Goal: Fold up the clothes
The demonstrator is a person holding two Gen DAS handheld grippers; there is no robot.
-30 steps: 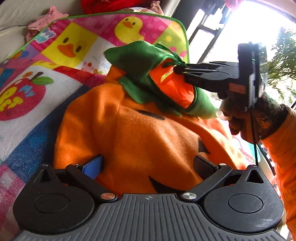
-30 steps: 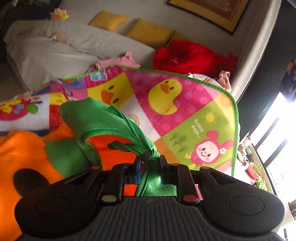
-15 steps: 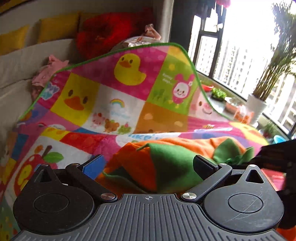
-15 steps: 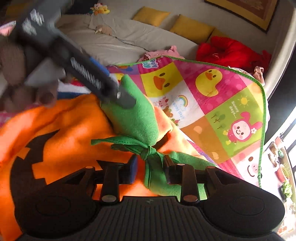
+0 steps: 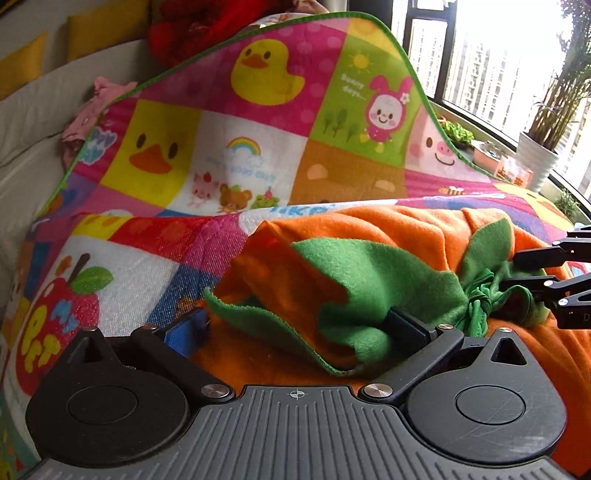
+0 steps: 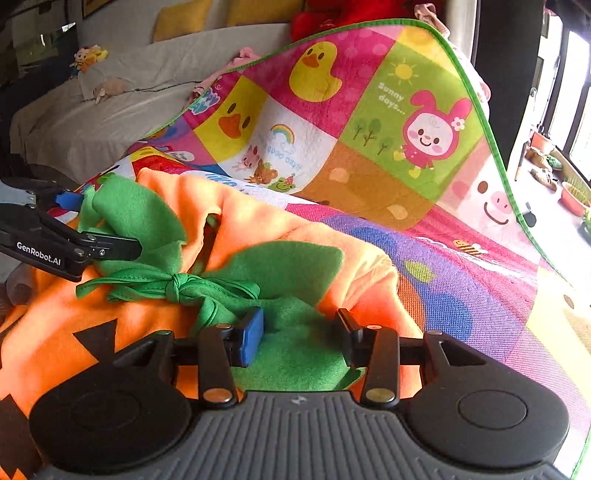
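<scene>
The pumpkin costume (image 6: pixel 229 225) is being released onto the play mat (image 6: pixel 461 266) as the right gripper (image 6: pixel 299 334) is being opened (green collar (image 6: pixel 295 347) between its pads, untouched); the left gripper (image 5: pixel 299 325) is being held wide.

Pumpkin costume (image 6: pixel 110 332) lies on play mat (image 6: pixel 461 280), collar (image 6: pixel 291 269) folded on top. Mat's far edge stands up behind it; sofa (image 6: pixel 110 122) with cushions (image 6: pixel 181 18) behind, potted plant (image 5: pixel 535 155) at right.

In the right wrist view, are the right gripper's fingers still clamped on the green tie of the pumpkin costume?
No. The right gripper fingers stand apart and are opening, with the green collar lying loose between them.
</scene>
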